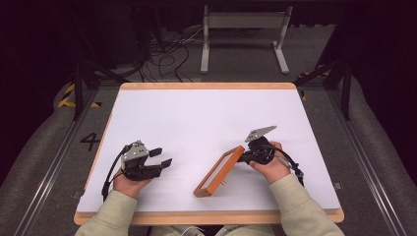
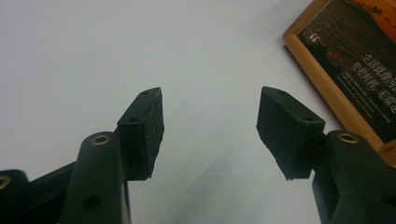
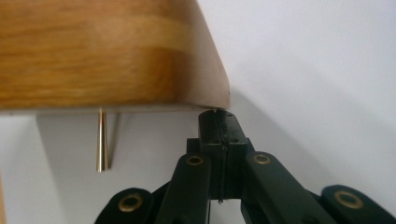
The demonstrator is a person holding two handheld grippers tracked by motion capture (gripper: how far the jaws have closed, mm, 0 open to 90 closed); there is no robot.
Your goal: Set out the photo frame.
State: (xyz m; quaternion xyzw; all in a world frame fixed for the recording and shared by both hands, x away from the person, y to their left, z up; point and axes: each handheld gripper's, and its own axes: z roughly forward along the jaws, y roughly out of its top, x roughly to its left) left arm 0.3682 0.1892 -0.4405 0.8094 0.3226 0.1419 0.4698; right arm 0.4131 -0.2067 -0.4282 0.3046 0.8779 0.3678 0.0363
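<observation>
**Precariously: frame tipped on one edge**

The wooden picture frame (image 1: 219,171) is held tilted on the white table (image 1: 196,118), lower right of centre. The right gripper (image 1: 252,155) is clamped shut at its corner; that thin hold may slip. The left gripper (image 1: 163,157) is spread, empty.

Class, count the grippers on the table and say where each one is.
2. The left gripper is open near the table's left edge; the right gripper is at the picture frame, right of centre.

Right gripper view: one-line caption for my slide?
Right gripper, jaws closed, pressed under the corner of a tilted wooden picture frame above the white table.
</observation>
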